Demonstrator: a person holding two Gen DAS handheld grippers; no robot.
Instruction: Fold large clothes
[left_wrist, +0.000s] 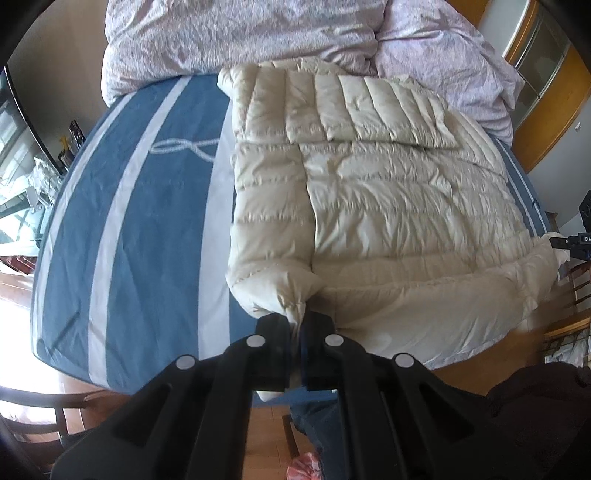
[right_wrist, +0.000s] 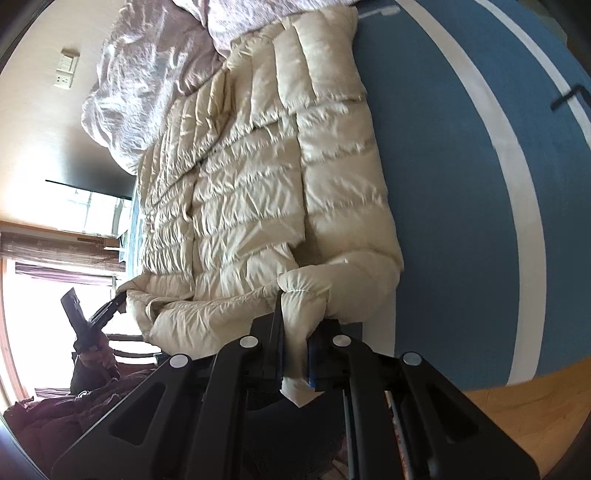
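Note:
A cream quilted down jacket (left_wrist: 388, 199) lies spread on a blue bed cover with white stripes (left_wrist: 147, 221). One sleeve is folded across its far end. My left gripper (left_wrist: 300, 326) is shut on the jacket's near hem corner, and the cloth bunches up between the jaws. In the right wrist view my right gripper (right_wrist: 297, 332) is shut on the other hem corner of the jacket (right_wrist: 258, 184), with a flap of cloth poking out behind the pads. Each gripper also shows small at the other view's edge: the right gripper (left_wrist: 561, 242) and the left gripper (right_wrist: 118, 301).
A crumpled pink duvet (left_wrist: 240, 33) is heaped at the head of the bed, touching the jacket's far end. Wooden floor (right_wrist: 517, 413) runs along the bed's near edge. A dark chair (left_wrist: 44, 406) stands at the lower left. A person's hand (right_wrist: 99, 356) holds the left gripper.

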